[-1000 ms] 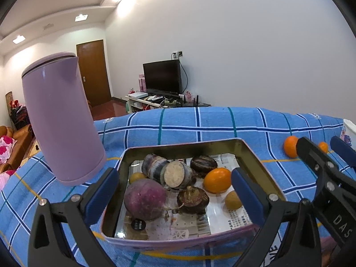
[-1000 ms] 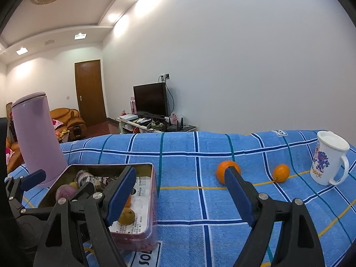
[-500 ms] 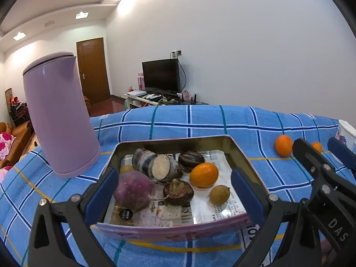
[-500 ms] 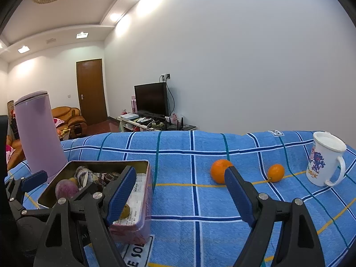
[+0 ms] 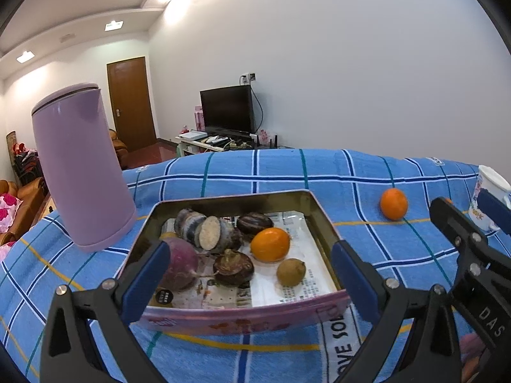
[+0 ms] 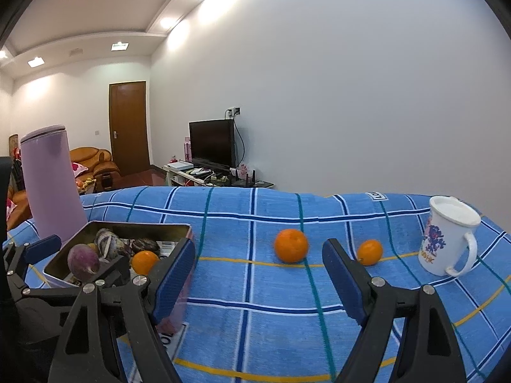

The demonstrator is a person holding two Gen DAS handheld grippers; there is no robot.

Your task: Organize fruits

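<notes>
A metal tin [image 5: 322, 220] on the blue checked cloth holds an orange [image 5: 270, 244], a small brown fruit [image 5: 290, 272], a purple radish [image 5: 179, 268] and dark taro pieces [image 5: 207, 228]. My left gripper [image 5: 249, 277] is open and empty, just in front of the tin. My right gripper [image 6: 258, 279] is open and empty, right of the tin [image 6: 183, 228]. A large orange [image 6: 291, 245] and a smaller orange [image 6: 369, 252] lie on the cloth beyond it. The large orange also shows in the left wrist view [image 5: 393, 203].
A tall lilac kettle [image 5: 80, 166] stands left of the tin, also seen in the right wrist view [image 6: 51, 188]. A white printed mug [image 6: 447, 236] stands at the far right. The right gripper's fingers [image 5: 463, 233] show at the right of the left wrist view.
Both grippers have pulled back and shifted slightly right; the tin and oranges sit further left in view. Both stay open and empty. No fruit has moved.
</notes>
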